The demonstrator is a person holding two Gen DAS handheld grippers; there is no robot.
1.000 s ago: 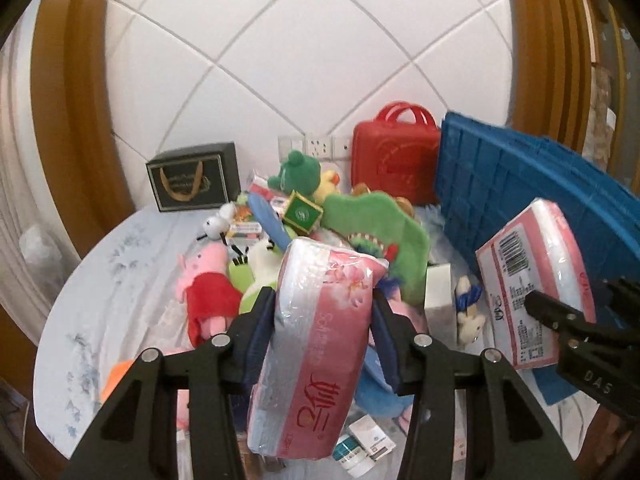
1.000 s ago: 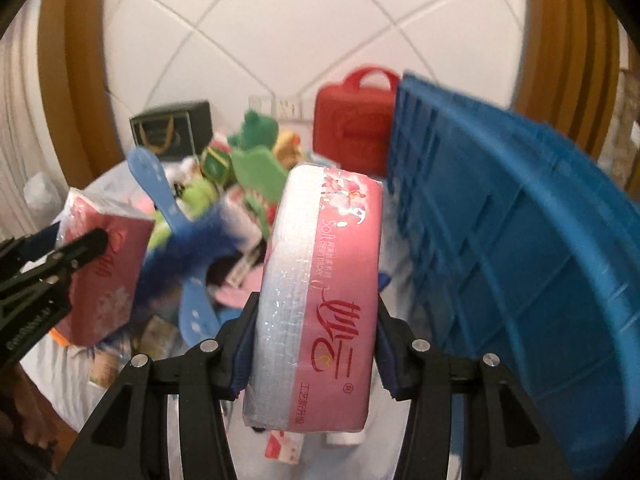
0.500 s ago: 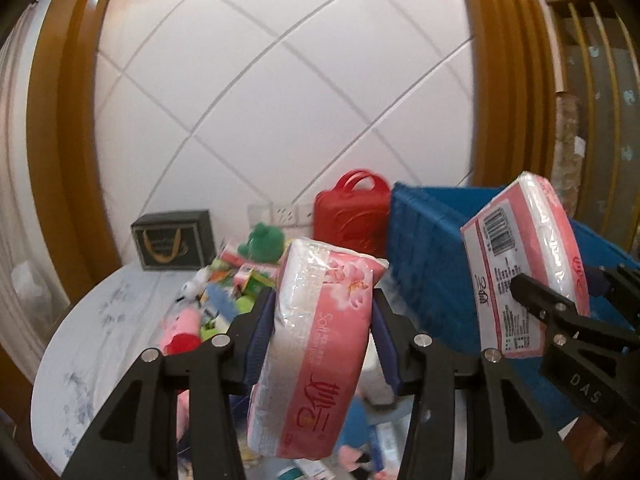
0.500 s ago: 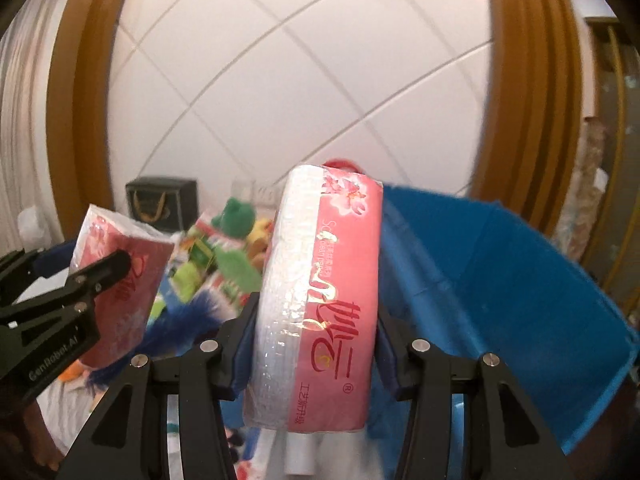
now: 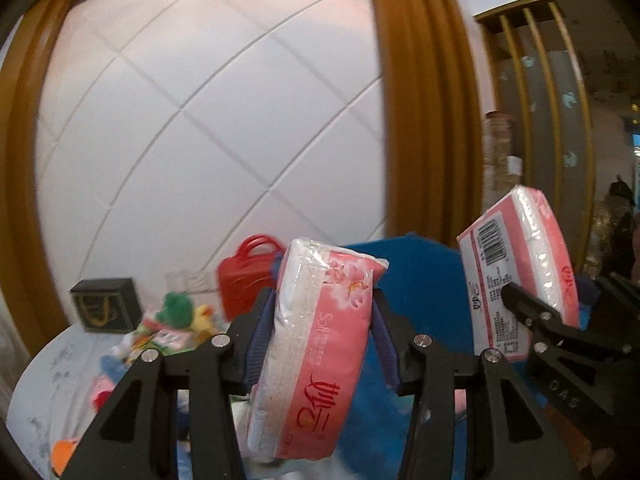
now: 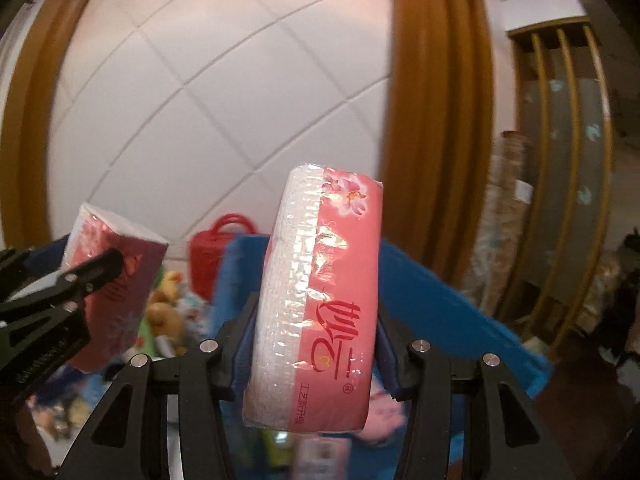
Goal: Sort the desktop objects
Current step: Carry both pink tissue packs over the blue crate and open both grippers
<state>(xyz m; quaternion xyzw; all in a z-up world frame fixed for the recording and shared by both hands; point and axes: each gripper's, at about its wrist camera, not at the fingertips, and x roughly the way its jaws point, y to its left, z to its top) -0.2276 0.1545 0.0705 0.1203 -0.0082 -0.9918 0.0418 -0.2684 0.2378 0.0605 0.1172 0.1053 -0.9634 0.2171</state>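
Observation:
My left gripper [image 5: 322,320] is shut on a pink tissue pack [image 5: 316,352], held upright and raised high over the table. My right gripper [image 6: 316,316] is shut on a second pink tissue pack [image 6: 320,304], also upright and raised. Each wrist view also shows the other gripper with its pack: the right one at the right of the left wrist view [image 5: 520,268], the left one at the left of the right wrist view [image 6: 112,280]. A blue crate [image 6: 448,312] stands behind and below both packs.
A pile of plush toys and small boxes [image 5: 176,320] lies on the white round table [image 5: 52,372]. A red case [image 5: 248,276] and a dark gift box [image 5: 106,308] stand by the wall. Wooden pillars frame the tiled wall.
Both grippers have risen and tilted upward with their tissue packs. The toy pile has dropped low in view and the blue crate now sits below the packs.

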